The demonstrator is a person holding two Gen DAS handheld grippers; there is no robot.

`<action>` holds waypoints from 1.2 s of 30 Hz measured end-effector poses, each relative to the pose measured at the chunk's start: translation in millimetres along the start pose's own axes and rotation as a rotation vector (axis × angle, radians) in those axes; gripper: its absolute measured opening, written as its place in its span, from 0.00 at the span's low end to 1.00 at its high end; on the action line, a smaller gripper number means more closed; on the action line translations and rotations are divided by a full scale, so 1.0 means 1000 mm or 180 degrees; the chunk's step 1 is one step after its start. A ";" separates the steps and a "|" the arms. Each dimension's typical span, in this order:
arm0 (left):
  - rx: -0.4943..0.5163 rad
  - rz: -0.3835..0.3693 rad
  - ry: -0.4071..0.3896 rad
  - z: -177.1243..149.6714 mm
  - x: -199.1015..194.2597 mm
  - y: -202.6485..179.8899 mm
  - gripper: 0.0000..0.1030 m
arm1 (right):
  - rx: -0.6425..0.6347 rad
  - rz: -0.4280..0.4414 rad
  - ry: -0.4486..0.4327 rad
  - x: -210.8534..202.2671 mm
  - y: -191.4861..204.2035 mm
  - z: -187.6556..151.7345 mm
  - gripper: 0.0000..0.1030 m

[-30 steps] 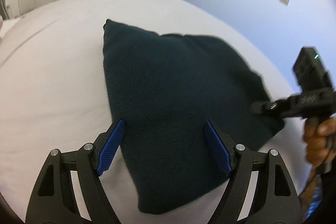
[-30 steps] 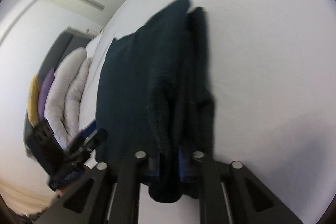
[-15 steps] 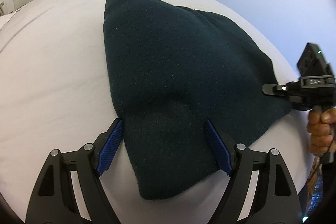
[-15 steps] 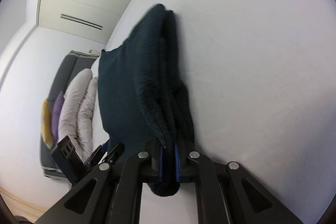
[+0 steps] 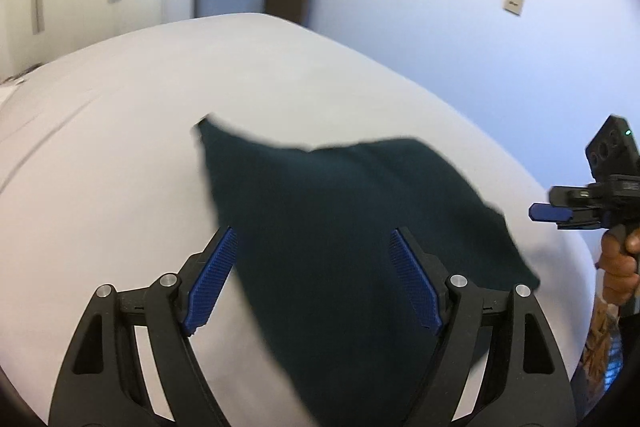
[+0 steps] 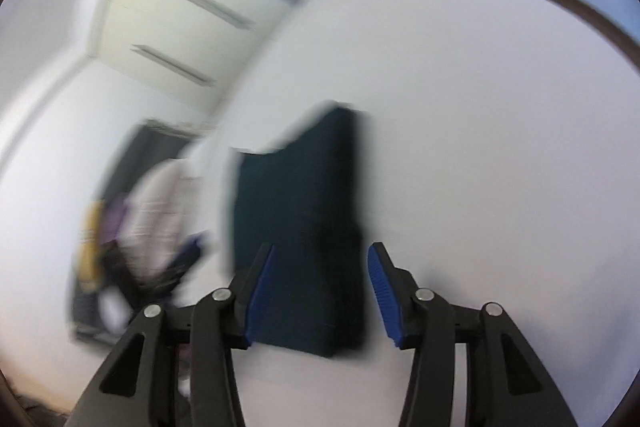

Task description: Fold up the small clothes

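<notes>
The dark cloth (image 5: 352,247) lies folded on the white bed (image 5: 120,155), low centre of frame. The right tongs (image 6: 320,279) have just been opening, pads clear of its near end. It runs lengthwise away from them. The left tongs (image 5: 316,279) gape wide above its broad side, nearer.

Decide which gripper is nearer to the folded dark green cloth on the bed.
Left. The left gripper hangs over the dark green cloth, jaws open astride it. The right gripper stands off its right edge, its jaws just opened, nothing between them.
</notes>
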State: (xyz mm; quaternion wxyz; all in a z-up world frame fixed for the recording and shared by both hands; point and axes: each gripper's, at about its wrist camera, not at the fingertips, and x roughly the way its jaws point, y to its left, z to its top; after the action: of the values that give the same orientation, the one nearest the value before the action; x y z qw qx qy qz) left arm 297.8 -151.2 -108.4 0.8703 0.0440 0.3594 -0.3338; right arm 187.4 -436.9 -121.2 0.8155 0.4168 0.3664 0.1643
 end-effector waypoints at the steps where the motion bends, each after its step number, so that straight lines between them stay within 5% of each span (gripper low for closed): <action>1: -0.0045 -0.0060 0.0021 0.007 0.011 0.004 0.76 | -0.0067 0.0113 0.0045 0.008 0.009 0.004 0.42; 4: -0.0322 -0.0148 0.0254 0.024 0.055 0.028 0.75 | -0.0299 0.0431 0.0237 0.052 0.034 0.026 0.37; 7: -0.0723 -0.0258 0.0418 0.011 0.085 0.054 0.76 | -0.0041 0.0650 0.0398 0.094 0.020 0.046 0.37; 10: -0.0819 -0.0371 0.0300 0.002 0.090 0.066 0.76 | 0.0145 0.0399 0.0489 0.131 -0.005 0.063 0.37; 12: -0.0825 -0.0395 0.0327 0.003 0.096 0.070 0.76 | 0.0415 0.0395 0.0569 0.148 -0.034 0.068 0.04; 13: -0.0812 -0.0404 0.0321 0.003 0.097 0.071 0.76 | 0.0493 0.0376 0.0586 0.151 -0.043 0.069 0.00; 19: -0.0530 -0.0106 0.0220 0.003 0.083 0.057 0.75 | 0.0470 0.0472 0.0442 0.136 -0.057 0.064 0.00; 20: -0.0460 -0.0041 0.0162 0.008 0.076 0.054 0.75 | 0.0409 0.0397 0.0395 0.128 -0.049 0.063 0.04; 21: -0.0368 -0.0034 0.0008 0.005 0.054 0.044 0.75 | 0.0344 0.0378 0.0359 0.129 -0.039 0.065 0.19; 24: -0.0099 -0.0069 -0.0168 -0.016 0.021 0.016 0.75 | 0.0035 0.0615 0.0347 0.104 0.001 0.043 0.42; 27: 0.0175 0.0022 0.0153 -0.043 0.038 -0.005 0.75 | -0.0280 0.0617 0.0653 0.109 0.029 0.013 0.42; 30: 0.0285 0.0245 0.0126 -0.056 0.037 -0.017 0.75 | -0.0321 0.0307 0.0898 0.129 0.021 -0.010 0.38; 33: 0.0319 0.0265 0.0125 -0.061 0.032 -0.018 0.75 | -0.0077 0.0296 0.0783 0.117 -0.014 -0.017 0.19; 36: 0.0265 0.0128 0.0146 -0.068 0.020 -0.010 0.75 | 0.0109 0.0275 0.0569 0.084 -0.032 -0.018 0.16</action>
State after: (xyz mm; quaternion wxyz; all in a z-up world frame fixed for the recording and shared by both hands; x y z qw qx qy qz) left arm 261.1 -148.2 -169.9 0.8658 0.0950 0.3641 -0.3298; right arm 229.9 -398.5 -192.4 0.7644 0.4298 0.4222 0.2296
